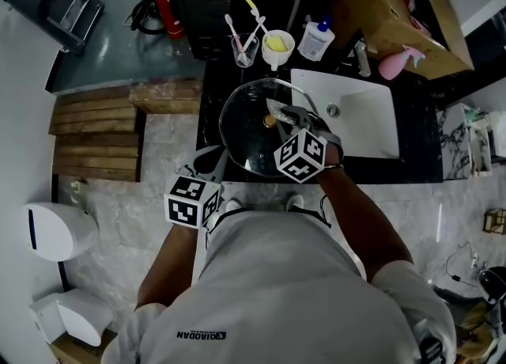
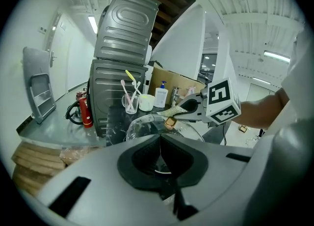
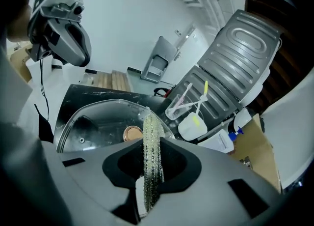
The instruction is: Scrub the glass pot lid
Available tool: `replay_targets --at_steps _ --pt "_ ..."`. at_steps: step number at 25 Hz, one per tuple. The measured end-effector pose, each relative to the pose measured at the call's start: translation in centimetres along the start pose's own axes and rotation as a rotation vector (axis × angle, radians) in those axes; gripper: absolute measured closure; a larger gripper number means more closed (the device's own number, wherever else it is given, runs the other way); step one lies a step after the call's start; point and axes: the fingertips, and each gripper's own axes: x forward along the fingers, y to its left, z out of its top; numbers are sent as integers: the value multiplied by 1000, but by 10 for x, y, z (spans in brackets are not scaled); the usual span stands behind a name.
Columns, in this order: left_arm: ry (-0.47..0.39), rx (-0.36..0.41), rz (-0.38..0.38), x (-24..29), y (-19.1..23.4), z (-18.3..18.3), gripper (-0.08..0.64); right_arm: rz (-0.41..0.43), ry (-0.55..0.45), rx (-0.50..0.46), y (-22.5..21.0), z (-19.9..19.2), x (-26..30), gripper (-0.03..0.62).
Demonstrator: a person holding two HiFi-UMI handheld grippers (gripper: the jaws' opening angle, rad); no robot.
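Note:
The round glass pot lid (image 1: 247,134) is held tilted over the dark counter (image 1: 212,77), left of the sink. My left gripper (image 1: 215,166) is shut on the lid's near rim; in the left gripper view the rim (image 2: 147,122) runs into the closed jaws of that gripper (image 2: 160,140). My right gripper (image 1: 286,115) is shut on a thin greenish scrub pad (image 3: 152,151), whose tip sits beside the lid's brass knob (image 1: 270,120). The right gripper view shows the lid (image 3: 98,119) and knob (image 3: 131,132) just beyond the right gripper (image 3: 149,141).
A white sink (image 1: 360,121) lies right of the lid. Behind it stand a glass of toothbrushes (image 1: 243,50), a white cup (image 1: 277,46), a soap bottle (image 1: 316,39) and a pink spray bottle (image 1: 399,62). A wooden pallet (image 1: 99,133) lies at the left.

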Motion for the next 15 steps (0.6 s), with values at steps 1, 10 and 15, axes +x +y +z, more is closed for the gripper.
replay_targets --at_steps 1,10,15 --pt "-2 -2 0 0 0 0 543 10 3 11 2 0 1 511" --pt "6 -9 -9 0 1 -6 543 53 17 53 10 2 5 511" --pt "2 -10 -10 0 3 -4 543 72 17 57 12 5 5 511"
